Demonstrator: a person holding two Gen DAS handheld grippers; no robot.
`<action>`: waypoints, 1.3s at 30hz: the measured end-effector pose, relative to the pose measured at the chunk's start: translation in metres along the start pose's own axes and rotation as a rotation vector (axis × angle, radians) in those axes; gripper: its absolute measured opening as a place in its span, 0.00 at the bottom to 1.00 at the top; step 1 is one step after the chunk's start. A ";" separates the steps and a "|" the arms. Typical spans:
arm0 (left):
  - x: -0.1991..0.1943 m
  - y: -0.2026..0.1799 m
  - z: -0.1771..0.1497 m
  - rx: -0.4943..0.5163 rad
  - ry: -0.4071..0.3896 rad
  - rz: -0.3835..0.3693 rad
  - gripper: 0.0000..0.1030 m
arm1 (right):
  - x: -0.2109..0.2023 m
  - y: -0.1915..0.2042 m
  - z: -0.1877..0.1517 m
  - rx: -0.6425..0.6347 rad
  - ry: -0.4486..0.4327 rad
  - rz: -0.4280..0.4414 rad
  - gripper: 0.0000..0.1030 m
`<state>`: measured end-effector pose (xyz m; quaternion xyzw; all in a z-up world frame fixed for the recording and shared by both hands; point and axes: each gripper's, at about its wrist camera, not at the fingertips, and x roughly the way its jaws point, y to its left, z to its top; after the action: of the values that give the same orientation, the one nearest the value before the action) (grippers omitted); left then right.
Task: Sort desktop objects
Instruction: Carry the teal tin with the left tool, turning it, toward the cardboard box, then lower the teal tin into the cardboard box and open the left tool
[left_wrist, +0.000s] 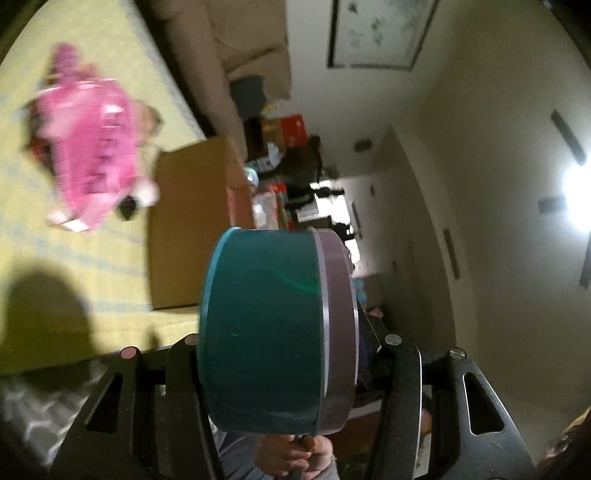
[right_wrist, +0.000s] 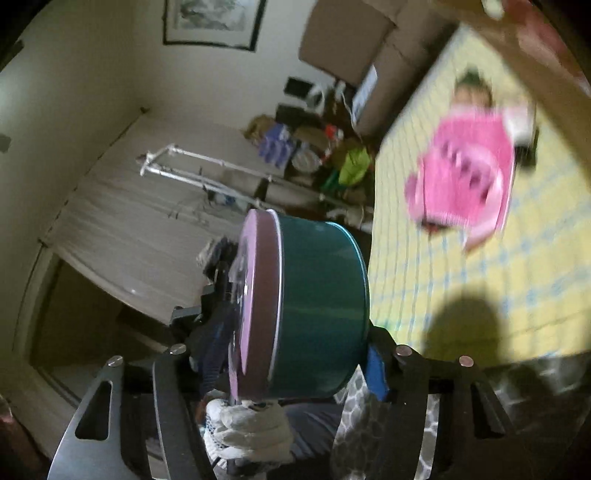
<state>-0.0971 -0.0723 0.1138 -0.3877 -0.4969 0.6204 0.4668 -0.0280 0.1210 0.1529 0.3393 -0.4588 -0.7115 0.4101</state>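
A round teal tin (left_wrist: 262, 328) with a pink lid (left_wrist: 338, 332) lies on its side in the air, between the fingers of both grippers. My left gripper (left_wrist: 288, 339) is shut on it, and its left finger (left_wrist: 181, 373) lies against the tin's base. In the right wrist view the same tin (right_wrist: 321, 306) sits between the fingers of my right gripper (right_wrist: 290, 349), lid (right_wrist: 255, 302) to the left. A gap shows on each side there, so that gripper is open. The two grippers face each other, and a gloved hand (right_wrist: 251, 432) shows below the tin.
A blurred pink slotted basket (left_wrist: 88, 147) (right_wrist: 465, 177) lies on the yellow checked cloth (left_wrist: 74, 258) (right_wrist: 424, 258). A flat cardboard box (left_wrist: 188, 229) rests on the cloth near the tin, with a small black object (left_wrist: 127, 206) beside the basket. Room clutter fills the background.
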 end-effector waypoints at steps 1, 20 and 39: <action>0.011 -0.009 0.003 0.016 0.015 0.007 0.47 | -0.017 0.005 0.011 -0.011 -0.020 0.002 0.59; 0.225 -0.042 0.033 0.086 0.181 0.279 0.99 | -0.169 -0.039 0.127 0.053 -0.072 -0.110 0.55; 0.281 -0.072 0.023 0.212 0.286 0.589 1.00 | -0.214 -0.062 0.152 0.090 -0.038 -0.251 0.63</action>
<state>-0.1791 0.1977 0.1842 -0.5471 -0.2259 0.7160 0.3701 -0.0824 0.3845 0.1710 0.3984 -0.4518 -0.7423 0.2936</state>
